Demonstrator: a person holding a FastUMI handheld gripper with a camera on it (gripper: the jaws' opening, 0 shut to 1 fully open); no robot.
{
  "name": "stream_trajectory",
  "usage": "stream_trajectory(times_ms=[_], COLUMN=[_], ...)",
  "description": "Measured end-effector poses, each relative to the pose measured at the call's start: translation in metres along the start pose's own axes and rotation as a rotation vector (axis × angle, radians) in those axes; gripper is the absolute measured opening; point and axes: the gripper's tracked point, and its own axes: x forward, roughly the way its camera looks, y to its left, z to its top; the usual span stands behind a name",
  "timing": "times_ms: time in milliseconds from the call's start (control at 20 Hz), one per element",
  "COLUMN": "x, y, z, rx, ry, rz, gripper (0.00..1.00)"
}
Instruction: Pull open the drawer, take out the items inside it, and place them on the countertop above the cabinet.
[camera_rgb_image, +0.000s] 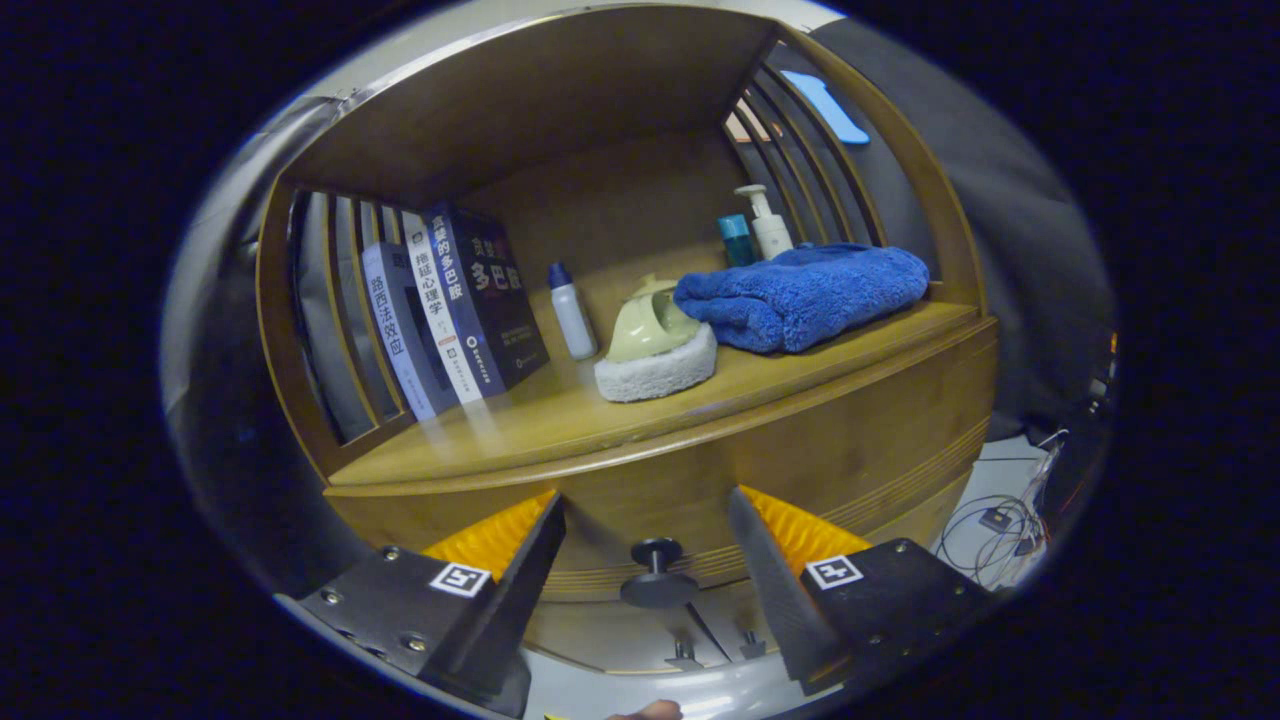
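A wooden cabinet stands before me with its drawer front (800, 450) closed under the countertop (560, 420). A dark round knob (657, 575) sticks out of the drawer front. My gripper (645, 520) is open, its two fingers on either side of the knob and not touching it. The knob sits low between the fingers, near their bases. The inside of the drawer is hidden.
On the countertop stand several books (450, 310) at the left, a small white bottle (571, 312), a pale green brush on a white pad (655, 350), a folded blue towel (800, 292) and two bottles (760, 225) behind it. Slatted side walls and a top board enclose the shelf. Cables (1000, 520) lie on the floor at the right.
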Motion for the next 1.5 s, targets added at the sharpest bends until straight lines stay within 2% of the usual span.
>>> stream_trajectory(times_ms=[600, 850, 1200, 1450, 1500], x=[0.001, -0.002, -0.022, -0.042, -0.048], y=[-0.001, -0.009, -0.022, -0.012, -0.010], z=[-0.001, -0.006, -0.001, 0.023, 0.031], rx=[0.029, -0.014, -0.030, -0.081, -0.086], ry=[0.016, 0.051, 0.017, -0.070, -0.091], rz=[0.010, -0.017, -0.042, -0.017, -0.011], gripper=[0.99, 0.99, 0.99, 0.77, 0.77])
